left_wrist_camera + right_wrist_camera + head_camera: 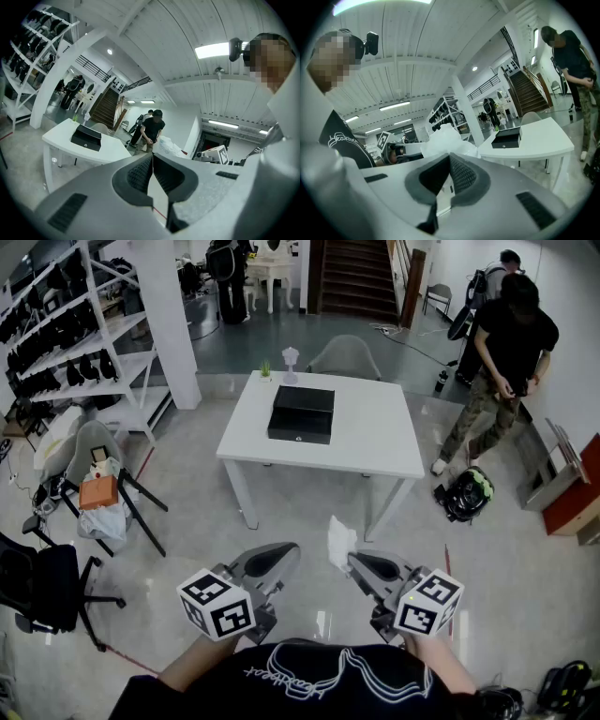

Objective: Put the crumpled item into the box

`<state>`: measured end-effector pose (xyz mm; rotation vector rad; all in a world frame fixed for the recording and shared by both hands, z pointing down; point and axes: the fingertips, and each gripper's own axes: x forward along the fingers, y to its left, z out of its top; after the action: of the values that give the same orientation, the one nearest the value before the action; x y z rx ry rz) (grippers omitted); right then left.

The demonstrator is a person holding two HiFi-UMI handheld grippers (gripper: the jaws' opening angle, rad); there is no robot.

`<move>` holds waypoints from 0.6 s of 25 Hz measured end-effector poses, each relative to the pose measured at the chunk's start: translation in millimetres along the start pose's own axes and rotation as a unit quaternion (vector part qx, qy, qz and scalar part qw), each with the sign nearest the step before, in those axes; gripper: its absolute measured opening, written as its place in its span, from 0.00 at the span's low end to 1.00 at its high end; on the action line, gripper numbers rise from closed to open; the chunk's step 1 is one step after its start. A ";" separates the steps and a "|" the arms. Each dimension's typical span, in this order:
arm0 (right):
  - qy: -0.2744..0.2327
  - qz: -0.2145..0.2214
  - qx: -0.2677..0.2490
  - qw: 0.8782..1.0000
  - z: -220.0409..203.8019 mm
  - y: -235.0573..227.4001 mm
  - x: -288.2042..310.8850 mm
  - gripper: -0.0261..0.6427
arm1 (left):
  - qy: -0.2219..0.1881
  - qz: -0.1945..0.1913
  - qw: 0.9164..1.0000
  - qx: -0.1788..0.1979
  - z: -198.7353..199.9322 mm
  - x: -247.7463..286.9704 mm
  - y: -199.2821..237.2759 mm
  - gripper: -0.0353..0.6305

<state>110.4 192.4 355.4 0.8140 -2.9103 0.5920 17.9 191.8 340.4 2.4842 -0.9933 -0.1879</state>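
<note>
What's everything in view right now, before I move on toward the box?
table: one, white, middle of the floor ahead
box: one, black, on the table
plant: one, small and green, at the table's far edge
chair: one, grey, behind the table
shelving: one unit, white, far left, holding dark items
orange bag: one, on a seat at the left
bystander: one, in a black shirt, right of the table
floor bag: one, black and green, near the table's right legs
crumpled item: one, white, pinched at the right gripper's tips
left gripper: one, grey, low left, jaws together, empty
right gripper: one, grey, low right, closed on the crumpled item
</note>
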 end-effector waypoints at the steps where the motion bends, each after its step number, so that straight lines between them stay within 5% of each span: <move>1: -0.002 -0.002 -0.003 1.000 2.1 1.7 2.5 0.05 | -0.001 -0.002 1.000 0.003 2.9 -2.3 1.6 0.06; 15: -0.008 -0.022 -0.010 1.000 -0.6 17.4 52.4 0.05 | 0.007 0.003 1.000 0.001 11.6 -42.4 47.6 0.06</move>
<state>56.6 180.7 358.3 0.8834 -2.8993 0.5543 -45.9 186.3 350.3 2.4804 -0.9965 -0.1673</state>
